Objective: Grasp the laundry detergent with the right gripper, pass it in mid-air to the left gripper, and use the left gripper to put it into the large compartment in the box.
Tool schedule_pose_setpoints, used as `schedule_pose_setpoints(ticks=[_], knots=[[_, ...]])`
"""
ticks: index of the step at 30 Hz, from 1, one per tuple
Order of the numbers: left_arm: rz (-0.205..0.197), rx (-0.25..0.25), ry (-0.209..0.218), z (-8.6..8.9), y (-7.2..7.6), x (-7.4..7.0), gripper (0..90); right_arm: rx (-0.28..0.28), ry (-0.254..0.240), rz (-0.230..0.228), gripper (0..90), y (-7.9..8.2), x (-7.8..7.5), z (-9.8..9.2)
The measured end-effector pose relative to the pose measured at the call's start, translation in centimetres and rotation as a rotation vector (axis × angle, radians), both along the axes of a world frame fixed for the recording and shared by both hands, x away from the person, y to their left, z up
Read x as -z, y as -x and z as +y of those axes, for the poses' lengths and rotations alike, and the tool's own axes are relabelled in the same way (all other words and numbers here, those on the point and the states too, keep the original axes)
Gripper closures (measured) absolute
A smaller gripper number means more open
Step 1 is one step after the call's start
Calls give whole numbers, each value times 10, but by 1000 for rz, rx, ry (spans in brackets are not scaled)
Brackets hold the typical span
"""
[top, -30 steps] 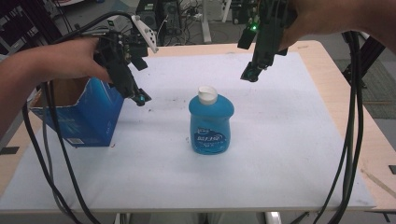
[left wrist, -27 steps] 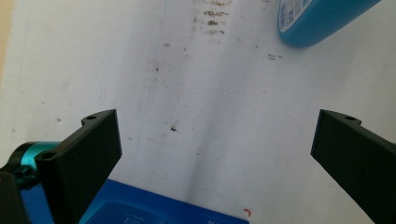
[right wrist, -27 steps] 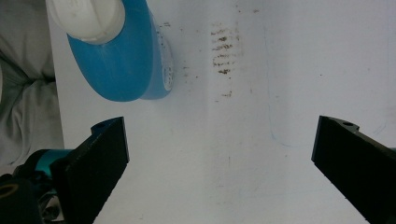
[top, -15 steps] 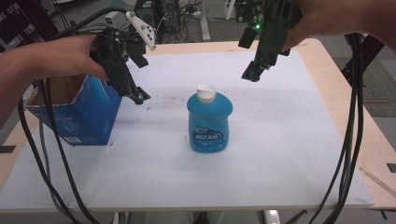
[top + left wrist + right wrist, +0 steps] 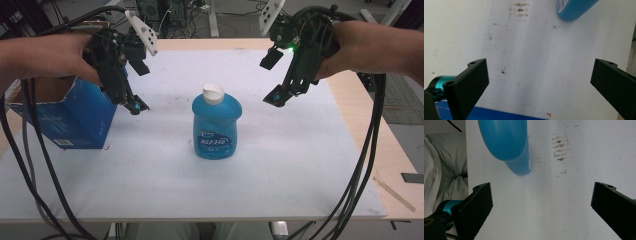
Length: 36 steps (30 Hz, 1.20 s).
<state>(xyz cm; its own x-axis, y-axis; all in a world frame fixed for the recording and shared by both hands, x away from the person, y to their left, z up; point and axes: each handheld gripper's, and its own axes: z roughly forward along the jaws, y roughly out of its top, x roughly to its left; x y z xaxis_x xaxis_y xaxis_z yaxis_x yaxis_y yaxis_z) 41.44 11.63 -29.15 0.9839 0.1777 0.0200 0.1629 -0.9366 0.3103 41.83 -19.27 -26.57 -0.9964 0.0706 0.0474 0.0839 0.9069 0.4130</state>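
Bottle stands upright mid-table, white cap on. L gripper wide open near blue box at left edge; R gripper wide open, toward far right corner.

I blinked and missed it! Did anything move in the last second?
Hardly. The left gripper drifted slightly toward the table's far edge, and the right gripper barely shifted. Both hang open, holding nothing. The blue plastic bottle with a white cap and the open blue cardboard box stayed put.

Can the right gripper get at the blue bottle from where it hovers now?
Probably yes: the right gripper hangs open beside the blue bottle, with bare white table cover between them and nothing in the way.
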Motion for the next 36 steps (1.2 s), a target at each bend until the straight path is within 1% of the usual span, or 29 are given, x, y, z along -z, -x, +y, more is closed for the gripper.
schedule_pose_setpoints(ticks=[2, 6, 8, 12, 14, 18, 20, 22, 24, 27, 31, 33, 36], knots=[[0, 2, -5, 1, -1, 1, 18, 0, -23, 8, 29, 1, 5, -3], [-9, -1, 9, 3, -2, 0, 18, 3, -90, 16, 29, 4, 15, -8], [-8, 1, 7, 3, -3, 0, 17, -2, -124, 16, 30, 5, 21, -10], [-4, 1, 7, 2, -4, 1, 17, 6, -182, 28, 30, 11, 35, -13], [3, 0, 11, 1, -3, 1, 17, 11, -222, 35, 30, 12, 42, -15], [6, -2, -3, 0, -2, 1, 17, 26, -307, 56, 30, 16, 58, -18], [7, 0, -4, -1, -1, 1, 17, 32, -337, 53, 30, 19, 66, -19], [5, 4, -9, -1, -1, 0, 17, 38, -358, 58, 30, 21, 73, -21], [6, -7, -3, -2, -1, 1, 17, 41, -383, 53, 30, 22, 80, -21], [5, -9, -9, -3, 0, 0, 17, 43, -411, 54, 30, 23, 87, -21], [4, -14, -13, -3, 0, 0, 17, 35, -427, 46, 30, 23, 91, -18], [2, -16, -12, -3, 1, 0, 17, 35, -428, 48, 30, 23, 92, -17], [1, -17, -14, -3, 1, 0, 17, 27, -445, 46, 30, 22, 93, -14]])
